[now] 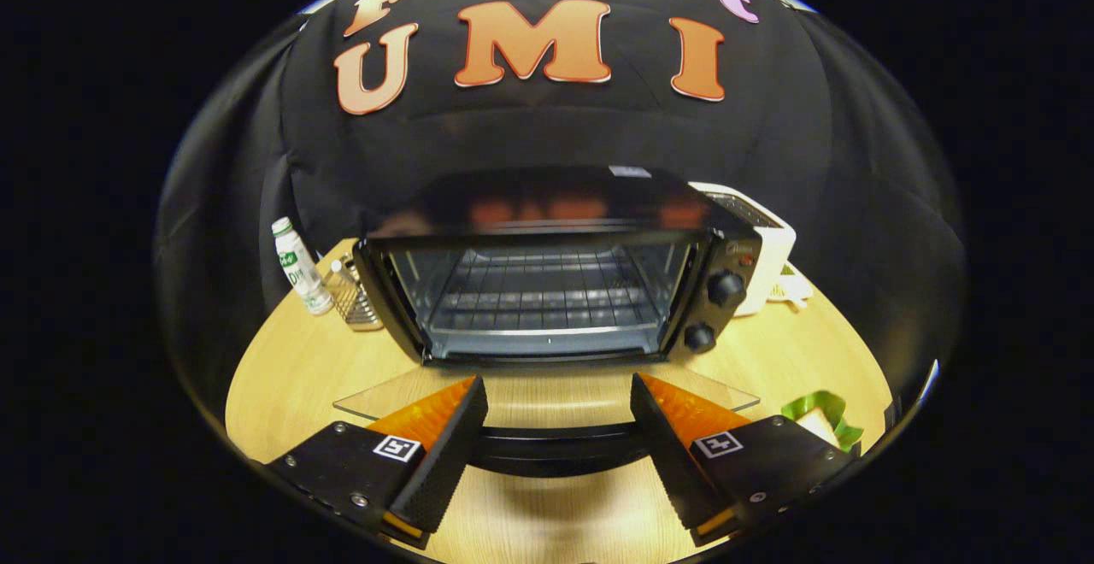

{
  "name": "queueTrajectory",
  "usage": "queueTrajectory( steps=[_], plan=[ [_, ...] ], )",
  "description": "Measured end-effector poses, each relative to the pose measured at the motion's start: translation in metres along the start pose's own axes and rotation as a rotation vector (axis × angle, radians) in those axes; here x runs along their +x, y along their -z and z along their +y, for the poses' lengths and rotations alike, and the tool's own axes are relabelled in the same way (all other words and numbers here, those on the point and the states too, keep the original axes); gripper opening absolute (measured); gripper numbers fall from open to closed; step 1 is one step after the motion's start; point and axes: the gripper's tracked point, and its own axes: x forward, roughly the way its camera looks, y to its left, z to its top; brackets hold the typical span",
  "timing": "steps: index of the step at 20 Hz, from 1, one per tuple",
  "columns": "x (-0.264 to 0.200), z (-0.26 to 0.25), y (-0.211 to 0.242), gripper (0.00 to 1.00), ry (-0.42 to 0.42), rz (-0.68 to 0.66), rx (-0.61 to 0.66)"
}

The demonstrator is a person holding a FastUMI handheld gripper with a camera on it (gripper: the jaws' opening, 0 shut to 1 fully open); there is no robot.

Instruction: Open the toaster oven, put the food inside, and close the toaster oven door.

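A black toaster oven (564,205) stands on the wooden table (291,376) with its glass door (547,402) folded down flat toward me. Its cavity is lit, and a wire rack (543,290) sits bare inside. The door's dark handle bar (555,449) lies between my two fingers. My gripper (560,393) is open, its fingers spread to either side of the handle and touching nothing. The food (820,419), something pale on a green leafy wrap, lies on the table just right of my right finger, partly hidden by it.
Two black knobs (725,288) sit on the oven's right panel. A white toaster (765,239) stands behind the oven on the right. Left of the oven are a white bottle (299,267) and a metal mesh holder (355,299).
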Motion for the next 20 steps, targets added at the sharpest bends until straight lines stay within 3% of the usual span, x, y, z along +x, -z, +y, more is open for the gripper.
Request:
queueTrajectory(
  steps=[14,20],
  plan=[
    [0.021,-0.001,0.074,1.0,0.003,0.179,-0.008],
    [0.025,0.001,0.071,1.0,-0.02,0.171,-0.02]
  ],
)
